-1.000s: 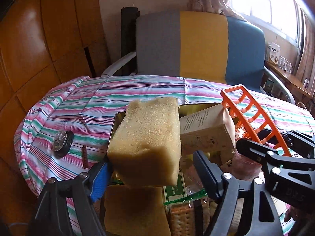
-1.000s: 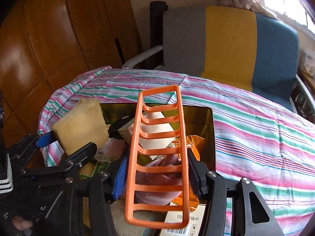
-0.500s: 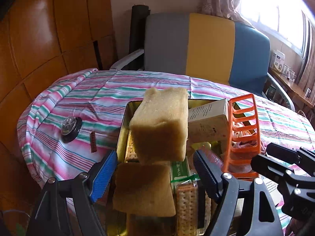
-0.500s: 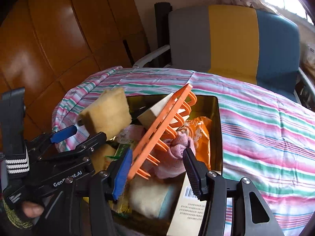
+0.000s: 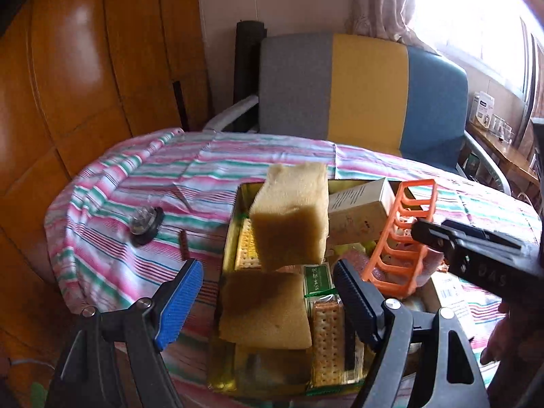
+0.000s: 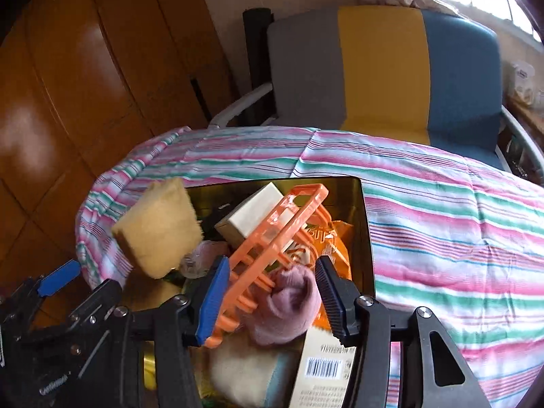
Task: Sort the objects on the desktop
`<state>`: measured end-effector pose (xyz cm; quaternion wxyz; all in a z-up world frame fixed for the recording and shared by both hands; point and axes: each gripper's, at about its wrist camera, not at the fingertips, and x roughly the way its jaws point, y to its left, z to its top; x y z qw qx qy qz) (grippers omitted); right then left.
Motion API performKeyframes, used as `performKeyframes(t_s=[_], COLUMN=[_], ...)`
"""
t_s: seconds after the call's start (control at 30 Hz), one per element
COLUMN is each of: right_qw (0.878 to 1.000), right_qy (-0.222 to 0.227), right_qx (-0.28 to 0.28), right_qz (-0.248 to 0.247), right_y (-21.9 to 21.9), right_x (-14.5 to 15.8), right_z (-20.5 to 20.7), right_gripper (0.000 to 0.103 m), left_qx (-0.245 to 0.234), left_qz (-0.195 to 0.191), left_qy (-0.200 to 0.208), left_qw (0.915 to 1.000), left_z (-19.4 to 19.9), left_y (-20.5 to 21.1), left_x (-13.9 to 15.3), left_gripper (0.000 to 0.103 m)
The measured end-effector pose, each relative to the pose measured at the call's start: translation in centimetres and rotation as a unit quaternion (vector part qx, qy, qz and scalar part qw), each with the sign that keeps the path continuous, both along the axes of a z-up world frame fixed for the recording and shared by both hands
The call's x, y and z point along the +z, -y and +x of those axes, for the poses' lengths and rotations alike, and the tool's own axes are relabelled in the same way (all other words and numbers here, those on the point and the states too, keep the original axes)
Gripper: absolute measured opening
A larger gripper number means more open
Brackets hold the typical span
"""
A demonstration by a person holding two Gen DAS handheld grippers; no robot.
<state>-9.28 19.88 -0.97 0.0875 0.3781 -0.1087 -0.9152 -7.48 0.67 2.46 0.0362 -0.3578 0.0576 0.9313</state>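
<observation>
Left tongs (image 5: pixel 267 268) are spread wide with nothing gripped. The yellow sponge (image 5: pixel 289 217) sits just past the tips, tilted, on stuff in the gold tin (image 5: pixel 234 227). Right tongs (image 6: pixel 272 265) are pinched on the low end of the orange rack (image 6: pixel 272 238), which tilts above the tin. A pink sock (image 6: pixel 289 306) hides the far pad's contact. The striped bench (image 6: pixel 442 221) is cut off.

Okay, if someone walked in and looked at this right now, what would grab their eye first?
Probably the big yellow sponge, tipped up at the left of the crammed metal tin on the striped tablecloth. Next, the orange plastic rack slanting across the tin, beside the pink sock.
</observation>
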Motion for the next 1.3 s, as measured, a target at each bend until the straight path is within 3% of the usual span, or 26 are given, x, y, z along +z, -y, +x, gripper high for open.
performKeyframes(t_s=[0.27, 0.53, 0.73, 1.3], right_qw=[0.999, 0.999, 0.999, 0.999], right_qy=[0.009, 0.008, 0.012, 0.017], right_qx=[0.001, -0.003, -0.009, 0.001], right_qz=[-0.035, -0.045, -0.051, -0.040], right_y=[-1.4, -2.3, -3.0, -2.0], right_x=[-0.1, -0.2, -0.6, -1.1], right_z=[6.5, 9.9, 11.4, 11.9], right_gripper=[0.063, 0.067, 0.069, 0.074], left_qx=[0.007, -0.001, -0.008, 0.006], left_qz=[-0.022, -0.041, -0.017, -0.029], left_qy=[-0.028, -0.053, -0.044, -0.036], left_qw=[0.9993, 0.9977, 0.9988, 0.9989], left_z=[5.4, 10.2, 11.3, 11.4], left_y=[-2.4, -5.4, -6.2, -6.4], left_x=[4.0, 6.6, 7.4, 7.1], left_gripper=[0.081, 0.081, 0.081, 0.081])
